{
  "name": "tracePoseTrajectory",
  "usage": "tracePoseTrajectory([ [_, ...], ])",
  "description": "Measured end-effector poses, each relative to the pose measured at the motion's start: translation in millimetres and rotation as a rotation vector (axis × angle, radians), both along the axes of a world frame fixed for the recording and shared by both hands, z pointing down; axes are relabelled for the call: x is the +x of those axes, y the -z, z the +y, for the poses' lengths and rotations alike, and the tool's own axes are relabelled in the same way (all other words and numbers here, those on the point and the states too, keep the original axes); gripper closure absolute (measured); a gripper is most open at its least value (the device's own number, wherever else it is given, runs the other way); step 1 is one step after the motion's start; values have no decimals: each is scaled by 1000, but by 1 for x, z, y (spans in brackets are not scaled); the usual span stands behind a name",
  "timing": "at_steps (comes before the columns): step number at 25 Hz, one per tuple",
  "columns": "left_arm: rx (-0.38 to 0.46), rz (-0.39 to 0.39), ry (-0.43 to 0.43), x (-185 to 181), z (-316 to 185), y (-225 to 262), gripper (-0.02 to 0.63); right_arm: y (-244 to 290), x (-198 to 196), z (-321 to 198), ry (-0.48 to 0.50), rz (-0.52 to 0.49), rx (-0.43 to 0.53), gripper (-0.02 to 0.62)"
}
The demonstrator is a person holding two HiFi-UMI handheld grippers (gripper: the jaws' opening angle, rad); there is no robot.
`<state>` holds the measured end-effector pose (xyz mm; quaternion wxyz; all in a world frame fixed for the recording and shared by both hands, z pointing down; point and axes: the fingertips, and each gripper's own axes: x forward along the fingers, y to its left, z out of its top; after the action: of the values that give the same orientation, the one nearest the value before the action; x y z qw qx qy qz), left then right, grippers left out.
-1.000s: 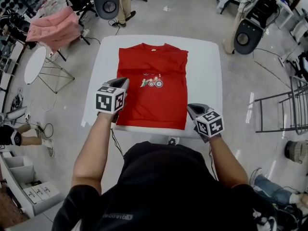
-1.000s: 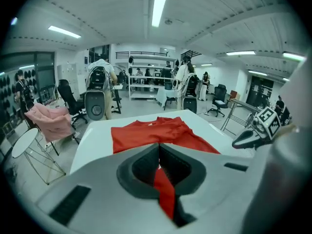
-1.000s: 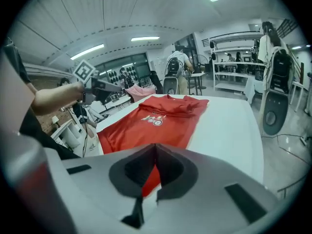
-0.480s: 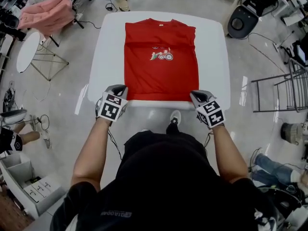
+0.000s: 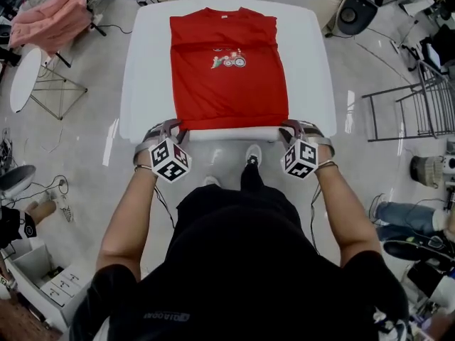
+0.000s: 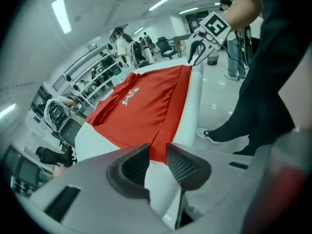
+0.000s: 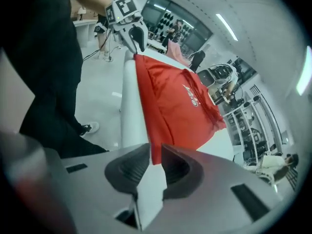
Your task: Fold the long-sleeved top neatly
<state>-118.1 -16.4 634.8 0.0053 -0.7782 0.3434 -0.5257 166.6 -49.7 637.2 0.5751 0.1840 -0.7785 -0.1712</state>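
A red long-sleeved top (image 5: 227,69) with a small chest print lies flat on the white table (image 5: 309,62), its sleeves tucked out of sight and its hem at the near edge. My left gripper (image 5: 167,128) is at the hem's left corner and my right gripper (image 5: 293,128) at its right corner. Both sets of jaws have just been opening. In the left gripper view the jaws (image 6: 157,150) stand apart, the red corner (image 6: 146,101) showing in the gap. In the right gripper view the jaws (image 7: 156,152) also stand apart at the hem (image 7: 170,101), and the pads do not press it.
A pink cloth (image 5: 50,16) hangs on a stand at the far left, beside a round white side table (image 5: 25,77). Office chairs (image 5: 355,13) stand beyond the table and a metal rack (image 5: 419,98) is at the right. My shoes (image 5: 251,155) are under the near edge.
Both grippers came back toward the table's near edge and sank to the hem corners, rolling as they went. The top has not moved.
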Motion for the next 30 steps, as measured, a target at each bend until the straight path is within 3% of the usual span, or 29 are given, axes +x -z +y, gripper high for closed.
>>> tracePoseTrajectory([
  [6, -24, -119, -127, 7, 3, -15, 503, -20, 11, -3, 72, 145, -35, 476],
  [10, -58, -143, -160, 8, 0, -21, 503, -23, 10, -5, 159, 202, -73, 468],
  [12, -89, -140, -172, 8, 0, -23, 503, -23, 10, -7, 183, 212, -103, 466],
  [13, -110, -134, -177, 8, 0, -24, 503, -23, 10, -9, 189, 212, -118, 494],
  [19, -257, -142, -246, 5, 6, -28, 501, -28, 6, -11, 230, 226, -203, 478],
  [21, -309, -166, -274, 5, 12, -29, 423, -28, 6, -12, 224, 220, -237, 476],
  [23, -314, -188, -286, 6, 14, -30, 423, -27, 6, -12, 226, 217, -262, 475],
  [30, -395, -98, -246, 3, 12, -29, 442, -26, 6, -9, 244, 233, -415, 474],
])
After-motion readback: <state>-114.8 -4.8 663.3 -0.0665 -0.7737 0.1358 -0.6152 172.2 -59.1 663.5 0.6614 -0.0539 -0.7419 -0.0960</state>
